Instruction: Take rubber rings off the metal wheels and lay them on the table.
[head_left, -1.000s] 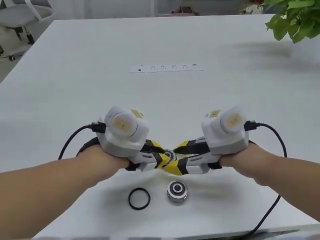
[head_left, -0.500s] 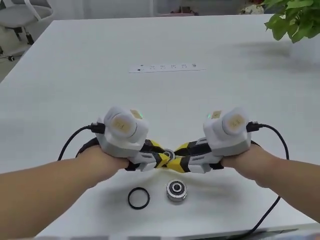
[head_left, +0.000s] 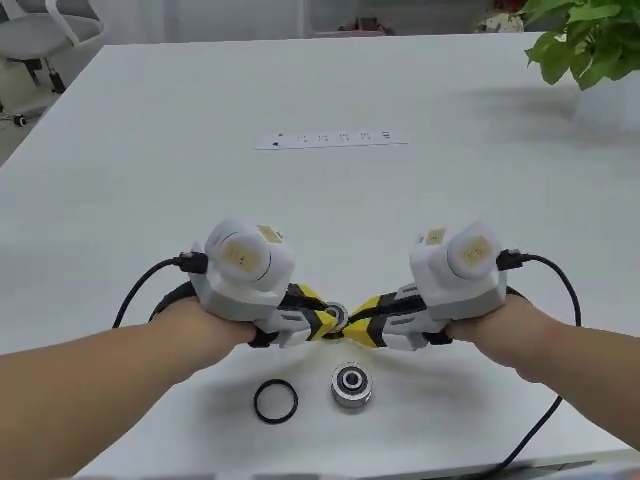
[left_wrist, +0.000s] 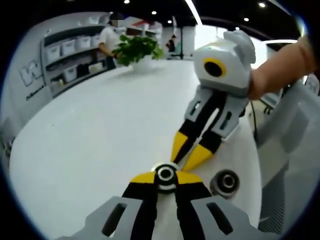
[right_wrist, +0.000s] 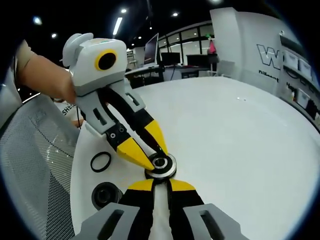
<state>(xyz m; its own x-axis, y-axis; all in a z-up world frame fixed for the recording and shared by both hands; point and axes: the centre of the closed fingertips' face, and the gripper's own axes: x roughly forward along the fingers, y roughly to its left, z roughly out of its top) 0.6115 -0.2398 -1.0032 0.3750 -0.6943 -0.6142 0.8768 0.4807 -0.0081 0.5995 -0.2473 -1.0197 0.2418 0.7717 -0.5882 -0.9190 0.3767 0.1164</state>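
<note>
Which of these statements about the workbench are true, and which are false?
1. One loose black rubber ring lies on the table beside a metal wheel. True.
2. The left hand-held gripper holds a second wheel between its jaws. True.
3. The plant stands between the two hand-held grippers. False: it is at the far right corner of the table, far beyond them.
4. Three loose rings lie on the table. False: one ring lies there.
5. The held wheel rests flat on the table. False: it is held up above the table, over the loose ring and wheel.
</note>
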